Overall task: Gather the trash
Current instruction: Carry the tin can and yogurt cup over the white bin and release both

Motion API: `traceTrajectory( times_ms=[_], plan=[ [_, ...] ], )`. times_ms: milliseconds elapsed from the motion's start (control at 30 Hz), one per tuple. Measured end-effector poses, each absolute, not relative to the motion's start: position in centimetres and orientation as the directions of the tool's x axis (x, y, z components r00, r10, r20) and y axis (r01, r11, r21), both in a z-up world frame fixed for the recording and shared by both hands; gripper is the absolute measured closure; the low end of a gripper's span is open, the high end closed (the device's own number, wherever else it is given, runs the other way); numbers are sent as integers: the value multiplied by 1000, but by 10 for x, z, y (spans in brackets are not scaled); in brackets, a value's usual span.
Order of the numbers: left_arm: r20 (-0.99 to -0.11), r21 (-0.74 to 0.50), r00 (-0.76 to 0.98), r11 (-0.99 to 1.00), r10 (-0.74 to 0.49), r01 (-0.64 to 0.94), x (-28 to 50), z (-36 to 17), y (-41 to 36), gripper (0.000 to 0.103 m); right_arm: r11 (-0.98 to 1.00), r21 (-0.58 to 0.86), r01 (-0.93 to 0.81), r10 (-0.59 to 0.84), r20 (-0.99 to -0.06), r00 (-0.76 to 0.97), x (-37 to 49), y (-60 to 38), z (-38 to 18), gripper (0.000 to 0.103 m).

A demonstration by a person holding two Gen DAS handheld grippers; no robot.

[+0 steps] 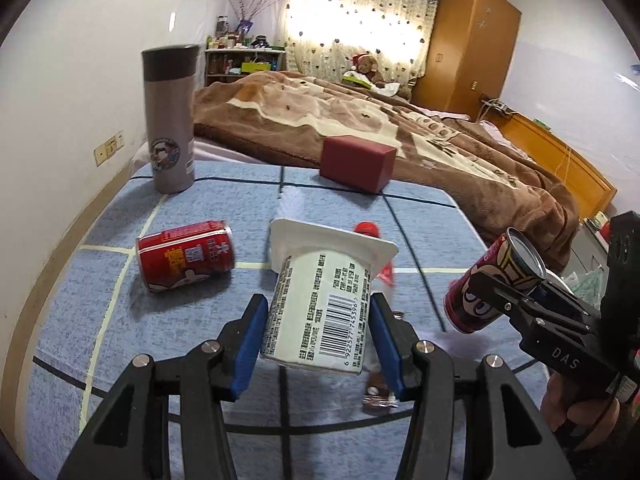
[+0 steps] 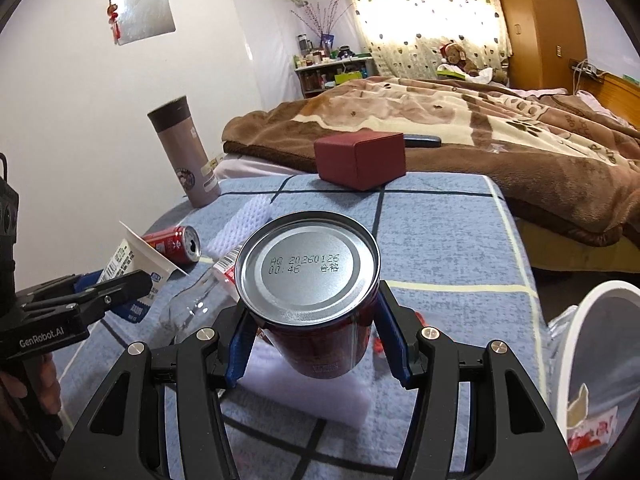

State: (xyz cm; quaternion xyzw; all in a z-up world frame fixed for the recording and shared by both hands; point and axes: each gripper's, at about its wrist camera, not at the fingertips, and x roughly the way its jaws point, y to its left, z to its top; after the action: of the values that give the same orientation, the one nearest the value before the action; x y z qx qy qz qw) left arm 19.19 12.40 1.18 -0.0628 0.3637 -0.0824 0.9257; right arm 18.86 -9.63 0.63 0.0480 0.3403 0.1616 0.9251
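My left gripper (image 1: 316,320) is shut on a white yogurt cup (image 1: 320,300), held tilted above the blue checked tablecloth (image 1: 100,312); the cup shows in the right wrist view (image 2: 132,268) too. My right gripper (image 2: 312,332) is shut on a dark red drink can (image 2: 308,276), its bottom facing the camera; it appears at the right of the left wrist view (image 1: 492,284). A red cola can (image 1: 186,254) lies on its side on the cloth to the left. A clear plastic bottle with a red cap (image 2: 200,300) lies behind the cup.
A grey thermos (image 1: 170,120) stands at the back left, a dark red box (image 1: 358,164) at the back. White foam pieces (image 2: 248,220) lie on the cloth. A white trash bin (image 2: 592,360) with a bag sits at the right. A bed with a brown blanket (image 1: 400,120) lies beyond.
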Motion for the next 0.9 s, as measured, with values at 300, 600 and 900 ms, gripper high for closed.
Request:
traceTrajectory(
  times_ms=[300,600,900],
  plan=[
    [-646,-186,722,969,-247,165,185,20,87,49,951,201,-235,309,-592,745,172,-122,18,47],
    [-636,-188,707,950,-310,247,184,25,41,49,964,200,-173,258,-574,777,157,-159,25,47],
    [-632,-189,677,922,-377,338,184,28,-16,49,979,187,-81,176,-571,802,141,-206,30,47]
  ],
)
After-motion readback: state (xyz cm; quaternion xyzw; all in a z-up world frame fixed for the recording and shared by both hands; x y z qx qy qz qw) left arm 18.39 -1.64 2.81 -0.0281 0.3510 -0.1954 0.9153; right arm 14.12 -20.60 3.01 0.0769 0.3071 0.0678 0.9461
